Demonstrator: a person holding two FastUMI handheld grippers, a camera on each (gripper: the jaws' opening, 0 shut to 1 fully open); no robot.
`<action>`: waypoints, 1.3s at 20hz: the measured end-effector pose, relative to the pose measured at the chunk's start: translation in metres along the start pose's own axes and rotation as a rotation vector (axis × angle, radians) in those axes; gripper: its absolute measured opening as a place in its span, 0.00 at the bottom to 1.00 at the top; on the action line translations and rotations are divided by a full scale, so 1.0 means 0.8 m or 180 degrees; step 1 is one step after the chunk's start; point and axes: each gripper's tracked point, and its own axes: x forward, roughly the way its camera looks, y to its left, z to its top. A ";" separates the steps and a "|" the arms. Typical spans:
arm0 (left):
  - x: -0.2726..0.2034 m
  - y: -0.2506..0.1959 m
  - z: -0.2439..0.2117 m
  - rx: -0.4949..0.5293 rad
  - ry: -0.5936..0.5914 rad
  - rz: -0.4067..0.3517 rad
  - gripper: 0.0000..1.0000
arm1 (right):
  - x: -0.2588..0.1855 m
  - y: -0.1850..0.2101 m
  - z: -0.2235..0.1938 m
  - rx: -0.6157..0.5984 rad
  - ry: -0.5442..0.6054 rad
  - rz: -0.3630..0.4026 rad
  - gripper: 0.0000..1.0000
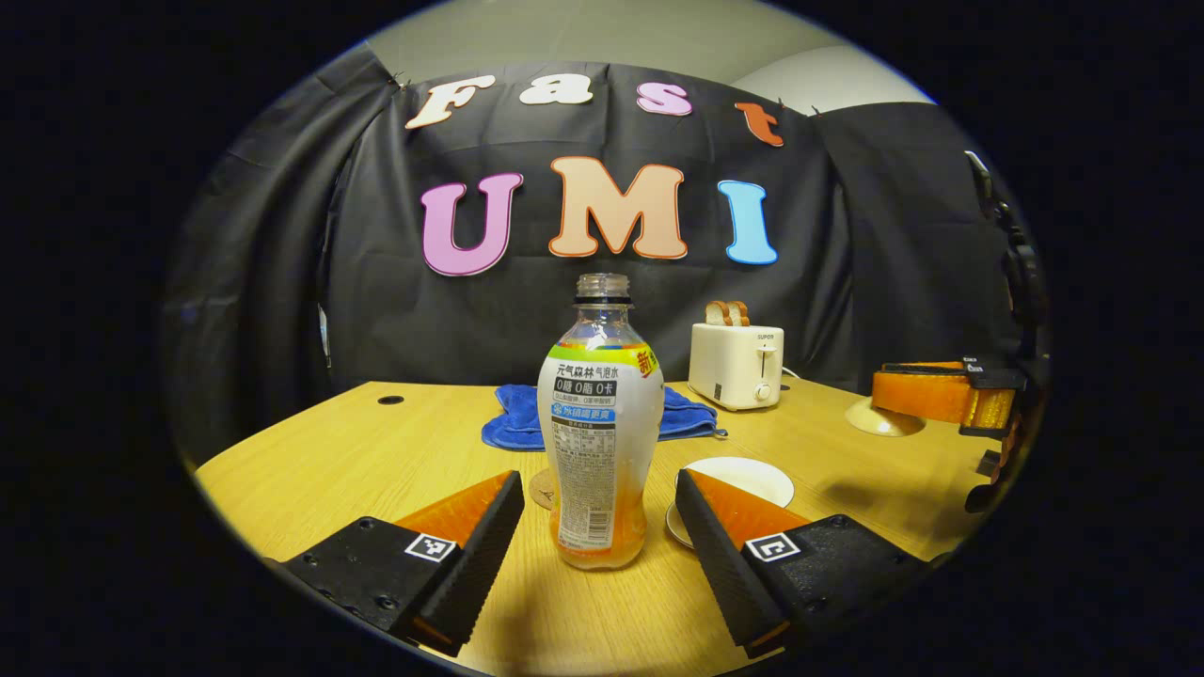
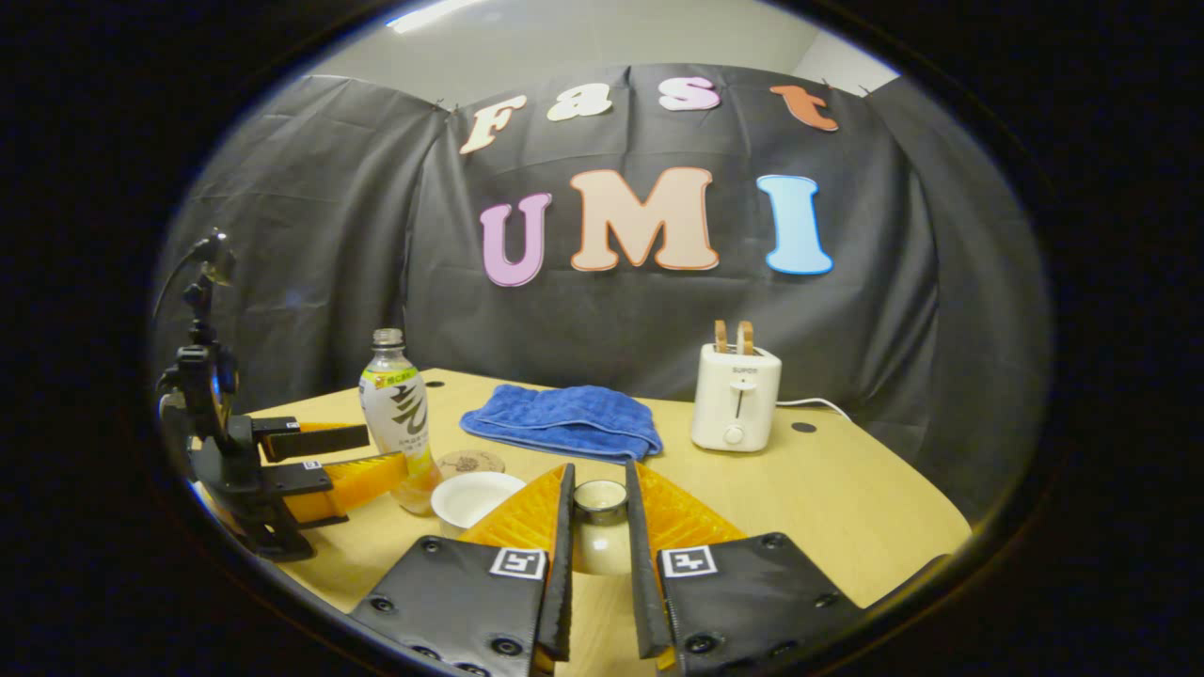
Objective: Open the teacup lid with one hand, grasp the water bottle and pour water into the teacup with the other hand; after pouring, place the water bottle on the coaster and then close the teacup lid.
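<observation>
- The left gripper has its jaws spread wide, one finger on each side of the water bottle, with a clear gap to the plastic on both sides.
- The right gripper has its jaws drawn narrow around the teacup lid's knob; the fingers sit close against it, and they appear to press on it from both sides.
- In the right gripper view the knob is a small round piece with a dark hollow top, and the pale lid below it is mostly hidden between the fingers.
- The water bottle stands upright on the wooden table, uncapped, with a clear ribbed neck, a white wrapped label, and a shallow band of orange liquid at the bottom.
- Just behind the bottle's left edge lies a round cork-coloured coaster, partly hidden.
- To the bottle's right sits a white round saucer, shallow and glossy.
- Farther back a blue towel lies crumpled, soft and plush.
- A cream toaster stands near the rear right with two slices of toast sticking out of its slots.
- The table is light wood grain, with a small dark round hole near its far left edge.
</observation>
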 end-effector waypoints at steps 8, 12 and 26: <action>0.022 0.003 0.001 0.0097 0.0008 -0.0031 0.78 | -0.017 -0.036 -0.028 0.0187 0.0102 -0.0099 0.30; 0.029 0.002 0.001 0.0136 0.0012 -0.0036 0.64 | -0.020 -0.046 -0.034 0.0197 0.0115 -0.0140 0.29; 0.011 0.061 0.036 0.1956 0.0130 0.0354 0.55 | -0.013 -0.057 -0.040 0.0229 0.0154 -0.0134 0.29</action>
